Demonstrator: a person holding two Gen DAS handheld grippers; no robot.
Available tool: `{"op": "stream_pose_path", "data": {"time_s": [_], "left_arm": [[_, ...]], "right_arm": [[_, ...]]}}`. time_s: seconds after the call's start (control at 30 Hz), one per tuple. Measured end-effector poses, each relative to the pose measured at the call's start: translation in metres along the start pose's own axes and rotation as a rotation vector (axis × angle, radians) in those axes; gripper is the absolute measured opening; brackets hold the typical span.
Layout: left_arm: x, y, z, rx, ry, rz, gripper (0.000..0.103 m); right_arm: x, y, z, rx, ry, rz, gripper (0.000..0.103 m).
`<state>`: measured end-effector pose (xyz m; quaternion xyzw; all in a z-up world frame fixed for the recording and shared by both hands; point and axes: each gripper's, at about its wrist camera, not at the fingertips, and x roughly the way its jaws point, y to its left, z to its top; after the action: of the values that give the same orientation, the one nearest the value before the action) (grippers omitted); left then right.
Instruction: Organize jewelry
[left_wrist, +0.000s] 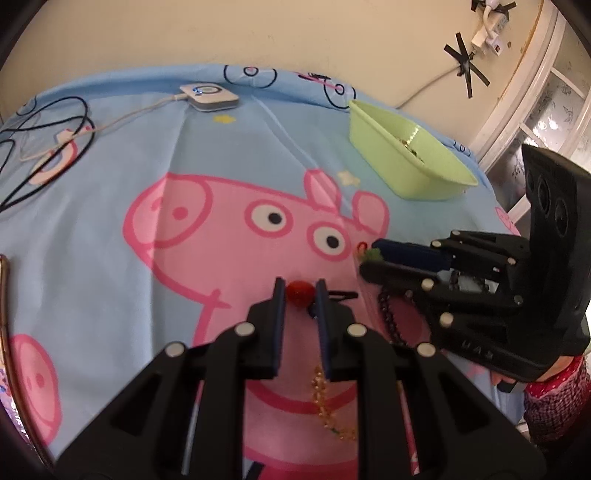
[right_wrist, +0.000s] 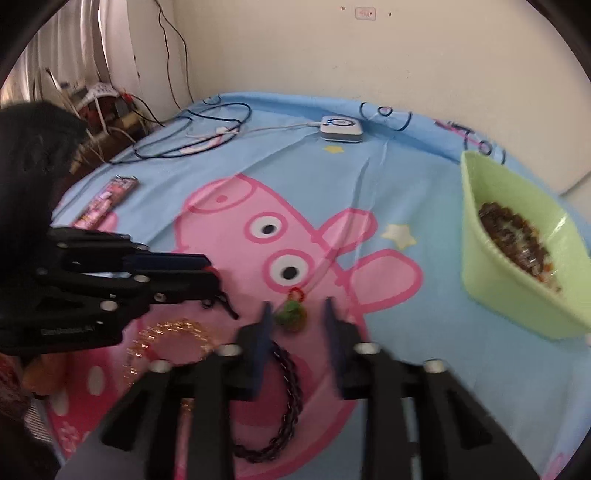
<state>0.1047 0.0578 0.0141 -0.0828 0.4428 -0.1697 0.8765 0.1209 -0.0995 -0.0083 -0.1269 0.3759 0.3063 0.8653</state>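
My left gripper (left_wrist: 300, 286) is open with a red bead piece (left_wrist: 298, 292) between its fingertips on the pink cartoon cloth. My right gripper (right_wrist: 297, 310) is open around a green charm with a red loop (right_wrist: 292, 312); the same charm (left_wrist: 370, 253) shows by the right gripper in the left wrist view. A gold bead chain (right_wrist: 173, 334) lies left of it, also under my left gripper (left_wrist: 325, 402). A black chain (right_wrist: 284, 398) lies below my right gripper, seen too in the left view (left_wrist: 388, 317). A green basket (right_wrist: 517, 273) holding jewelry stands at the right.
A white puck device (right_wrist: 340, 128) with cable and black cords (right_wrist: 192, 136) lie at the table's far side. A pink packet (right_wrist: 107, 201) lies at the left. The wall runs behind the table; a window frame (left_wrist: 532, 92) stands at the right.
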Motion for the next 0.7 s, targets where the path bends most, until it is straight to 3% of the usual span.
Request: {"op": "stream_pose_path", "data": {"time_s": [0.13, 0.3, 0.7], "left_arm": [[-0.001, 0.0, -0.002, 0.007, -0.008, 0.009, 0.015], [0.0, -0.001, -0.001, 0.014, -0.011, 0.016, 0.015], [0.001, 0.0, -0.001, 0.003, -0.013, 0.01, 0.015]], "right_arm": [[-0.006, -0.018, -0.003, 0.091, -0.027, 0.01, 0.0], [-0.008, -0.04, -0.005, 0.204, -0.037, 0.087, 0.0], [-0.007, -0.047, -0.006, 0.246, -0.033, 0.144, 0.0]]}}
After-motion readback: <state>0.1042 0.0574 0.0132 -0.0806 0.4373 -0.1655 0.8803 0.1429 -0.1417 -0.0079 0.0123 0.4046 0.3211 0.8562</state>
